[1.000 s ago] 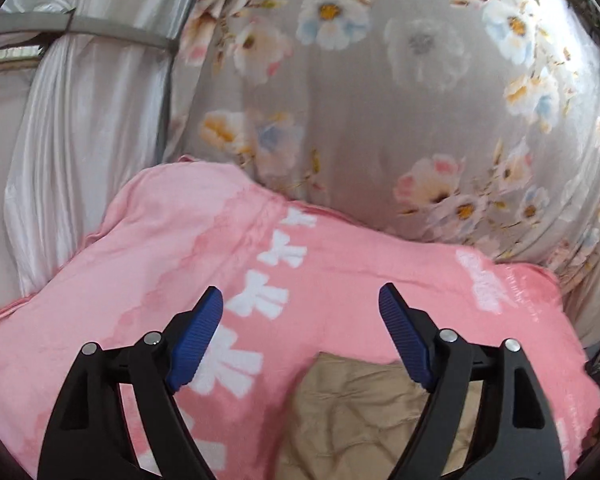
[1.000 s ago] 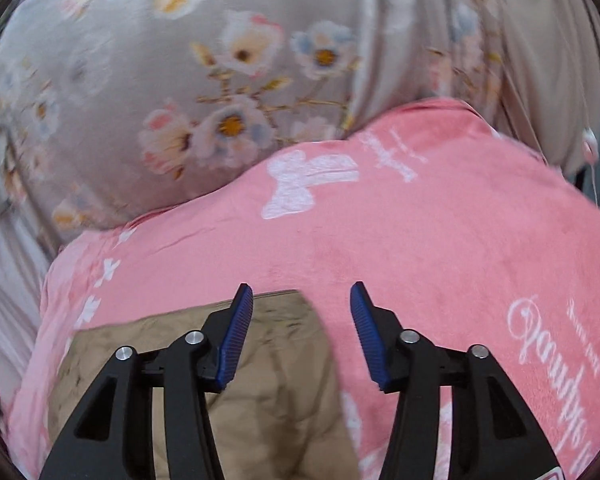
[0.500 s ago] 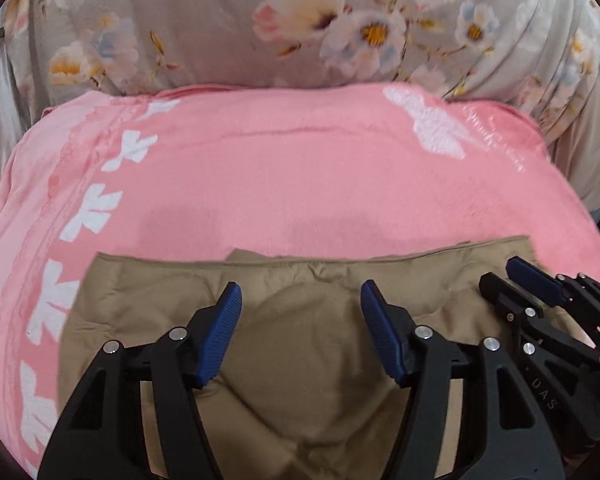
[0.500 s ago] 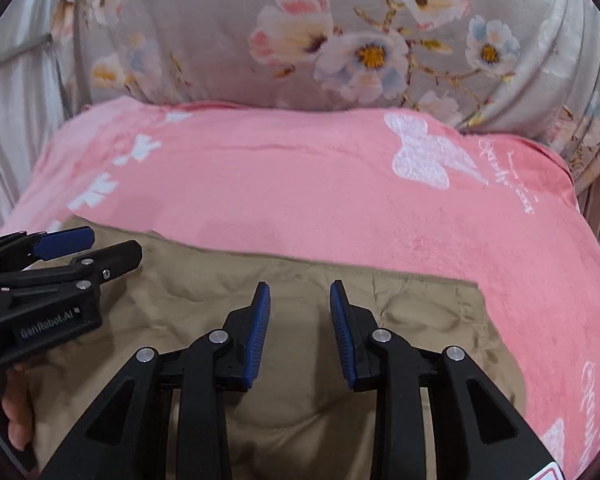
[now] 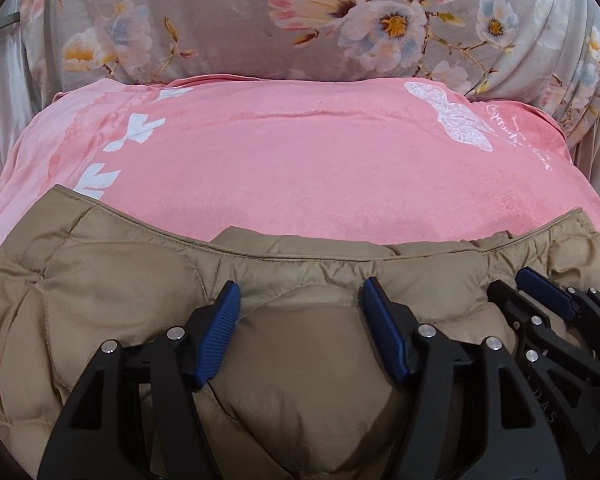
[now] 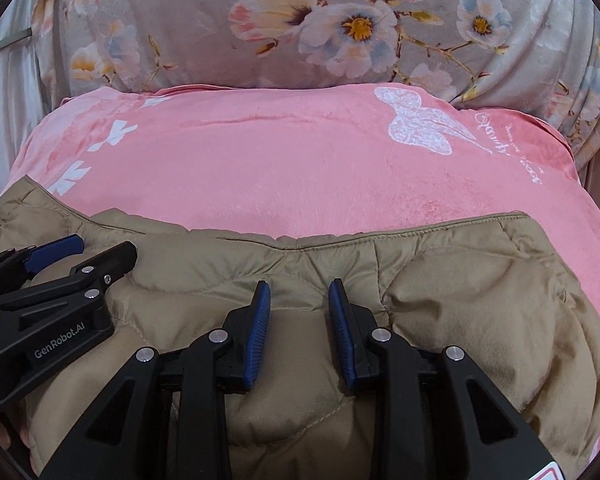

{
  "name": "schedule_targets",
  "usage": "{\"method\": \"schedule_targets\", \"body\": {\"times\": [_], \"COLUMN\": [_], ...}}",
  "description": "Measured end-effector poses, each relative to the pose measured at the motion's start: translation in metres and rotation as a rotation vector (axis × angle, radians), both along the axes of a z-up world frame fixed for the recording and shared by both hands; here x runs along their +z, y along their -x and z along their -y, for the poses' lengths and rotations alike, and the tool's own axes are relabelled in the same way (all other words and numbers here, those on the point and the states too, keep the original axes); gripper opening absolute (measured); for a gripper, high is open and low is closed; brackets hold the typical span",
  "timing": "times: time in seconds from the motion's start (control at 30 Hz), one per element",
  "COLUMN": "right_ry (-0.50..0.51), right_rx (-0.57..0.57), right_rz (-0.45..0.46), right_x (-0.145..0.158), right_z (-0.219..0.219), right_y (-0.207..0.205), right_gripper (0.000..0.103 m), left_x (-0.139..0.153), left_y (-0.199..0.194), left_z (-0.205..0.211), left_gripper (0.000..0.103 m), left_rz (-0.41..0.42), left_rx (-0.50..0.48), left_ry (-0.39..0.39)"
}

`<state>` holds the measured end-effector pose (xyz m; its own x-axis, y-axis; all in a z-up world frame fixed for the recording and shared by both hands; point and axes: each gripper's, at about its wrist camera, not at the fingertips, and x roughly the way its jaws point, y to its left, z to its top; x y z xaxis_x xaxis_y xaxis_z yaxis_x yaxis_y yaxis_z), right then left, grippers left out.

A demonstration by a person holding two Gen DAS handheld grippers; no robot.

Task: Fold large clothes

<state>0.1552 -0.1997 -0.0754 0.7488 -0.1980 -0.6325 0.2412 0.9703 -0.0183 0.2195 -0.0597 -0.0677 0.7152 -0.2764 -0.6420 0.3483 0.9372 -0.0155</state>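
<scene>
1. Left gripper (image 5: 300,332): jaws spread wide, a puffed bulge of the jacket (image 5: 112,280) between them, ungripped.
2. Right gripper (image 6: 298,332): jaws parted narrowly, jacket beneath and between.
3. Jacket lies on the blanket (image 5: 280,168).

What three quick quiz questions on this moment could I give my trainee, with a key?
1. True or false: the tan quilted jacket lies on the pink blanket.
2. Which one has the wider gap between its blue pads: A) left hand-held gripper or B) right hand-held gripper?
3. Fill in: behind the pink blanket rises a grey ______ fabric.

Key:
1. True. Pink blanket shows beyond the jacket's far hem.
2. A. Both are open over the jacket, with no fabric pinched between the pads; the left is spread wider.
3. Floral, with pink, white and blue blossoms.
</scene>
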Motion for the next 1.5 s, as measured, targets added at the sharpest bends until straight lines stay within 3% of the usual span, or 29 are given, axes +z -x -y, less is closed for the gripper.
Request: {"method": "schedule_targets", "body": {"times": [0.8,1.0,1.07,1.17,1.27,1.4,1.5], "right_ry": [-0.004,-0.023,-0.025,-0.050,-0.134,-0.143,-0.162], "right_rx": [0.002,0.005,0.008,-0.005,0.057,0.136,0.190], "right_rz": [-0.006,-0.006,-0.011,-0.038,0.025,0.035,-0.016], "right_x": [-0.003,-0.006,-0.005,0.008,0.040,0.054,0.037], "right_z": [0.003,0.006,0.007,0.007,-0.008,-0.049,-0.075], "right_y": [-0.002,-0.003,-0.003,0.009,0.049,0.082,0.084], "right_gripper": [0.029,0.029,0.029,0.027,0.028,0.023,0.015], "left_x": [-0.009,-0.012,-0.009,0.011,0.028,0.025,0.000], "left_y": [-0.003,-0.006,-0.007,0.000,0.021,0.051,0.071], "left_z": [0.003,-0.001,-0.009,-0.062,-0.138,-0.218,-0.260], "left_gripper": [0.062,0.062,0.063,0.063,0.068,0.074,0.074], "left_rz": [0.006,-0.010,-0.036,-0.179,-0.245,-0.223,-0.290], "left_rx": [0.007,-0.001,-0.020,-0.028,0.026,0.171,0.239], "left_ry": [-0.013,0.011,0.055,0.300,0.490,0.455,0.448]}}
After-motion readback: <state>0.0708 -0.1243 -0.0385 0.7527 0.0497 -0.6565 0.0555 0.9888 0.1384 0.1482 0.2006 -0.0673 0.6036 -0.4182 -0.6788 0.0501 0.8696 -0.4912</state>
